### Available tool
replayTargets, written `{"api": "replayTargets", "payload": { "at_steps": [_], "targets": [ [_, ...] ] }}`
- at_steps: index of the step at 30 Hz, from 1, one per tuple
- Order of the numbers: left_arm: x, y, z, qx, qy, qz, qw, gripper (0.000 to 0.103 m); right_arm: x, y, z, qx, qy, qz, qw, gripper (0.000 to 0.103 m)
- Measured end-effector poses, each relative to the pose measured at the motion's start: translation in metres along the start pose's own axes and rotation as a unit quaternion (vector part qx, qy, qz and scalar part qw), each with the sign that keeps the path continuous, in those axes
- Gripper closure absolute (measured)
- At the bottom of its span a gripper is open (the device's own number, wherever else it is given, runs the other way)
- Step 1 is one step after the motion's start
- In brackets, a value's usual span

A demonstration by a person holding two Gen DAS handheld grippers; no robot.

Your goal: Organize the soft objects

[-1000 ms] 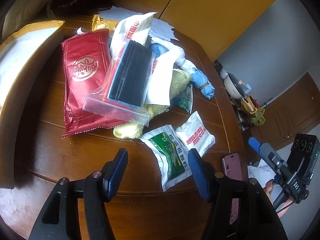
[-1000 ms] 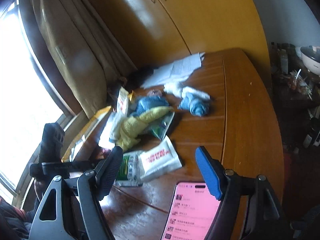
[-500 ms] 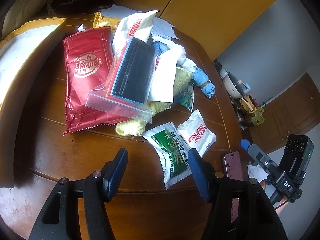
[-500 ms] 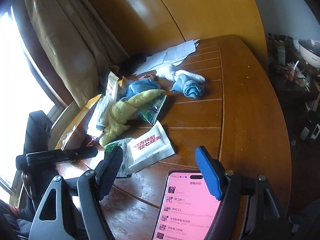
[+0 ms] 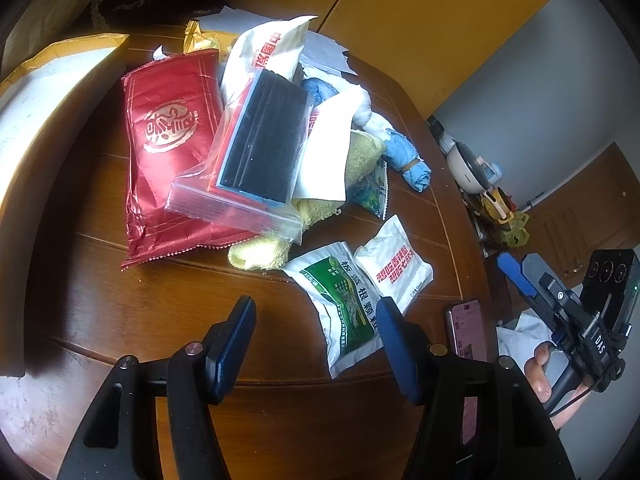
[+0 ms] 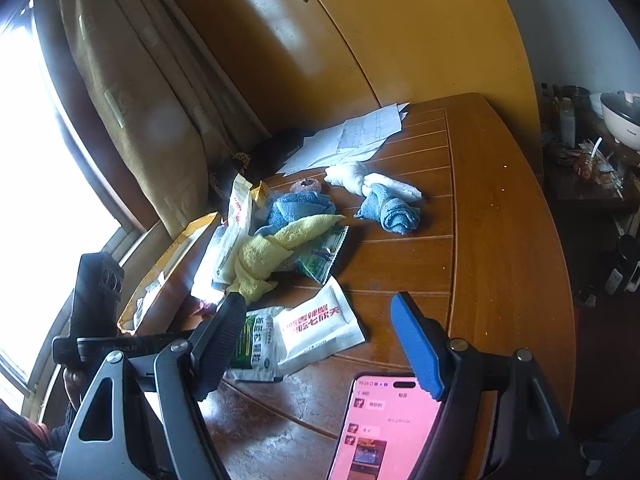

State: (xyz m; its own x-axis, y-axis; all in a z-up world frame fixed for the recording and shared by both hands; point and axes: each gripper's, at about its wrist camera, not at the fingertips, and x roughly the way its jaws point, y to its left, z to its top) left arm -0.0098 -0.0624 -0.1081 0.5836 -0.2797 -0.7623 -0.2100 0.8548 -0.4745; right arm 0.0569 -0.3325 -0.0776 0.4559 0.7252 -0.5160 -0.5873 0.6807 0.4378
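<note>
A pile of soft things lies on the round wooden table [image 5: 120, 304]: a red foil pack [image 5: 168, 148], a clear zip bag of dark sponges [image 5: 256, 156], a yellow towel [image 5: 260, 252], a blue rolled cloth [image 5: 412, 160] and a white cloth [image 6: 352, 174]. Two white sachets, one green-printed [image 5: 344, 300] and one red-printed [image 5: 396, 272], lie nearest. My left gripper [image 5: 314, 320] is open and empty, just short of the green sachet. My right gripper [image 6: 320, 320] is open and empty above the red-printed sachet [image 6: 316, 332]; the yellow towel [image 6: 276, 248] and blue cloth [image 6: 392, 212] lie beyond.
A phone with a pink screen [image 6: 380, 428] lies at the table's near edge under my right gripper. Papers [image 6: 352, 136] lie at the far side. A padded envelope [image 5: 48, 72] lies at the left. A cluttered side table [image 6: 592, 152] stands to the right.
My left gripper has eased slightly forward towards the pile. My right gripper has swung to level out and now looks more squarely at the table. Both stay open.
</note>
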Motion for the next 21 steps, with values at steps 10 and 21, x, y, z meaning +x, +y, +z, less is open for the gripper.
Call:
{"api": "replayTargets", "payload": {
  "at_steps": [10, 21],
  "targets": [
    [-0.001, 0.005, 0.0, -0.004, 0.001, -0.001, 1.0, 0.038, 0.034, 0.002, 0.012, 0.021, 0.007, -0.011, 1.0, 0.028],
    [0.0, 0.012, 0.002, -0.013, 0.002, -0.004, 0.9999, 0.038, 0.028, 0.005, 0.012, 0.025, -0.003, -0.02, 0.999, 0.028]
  ]
}}
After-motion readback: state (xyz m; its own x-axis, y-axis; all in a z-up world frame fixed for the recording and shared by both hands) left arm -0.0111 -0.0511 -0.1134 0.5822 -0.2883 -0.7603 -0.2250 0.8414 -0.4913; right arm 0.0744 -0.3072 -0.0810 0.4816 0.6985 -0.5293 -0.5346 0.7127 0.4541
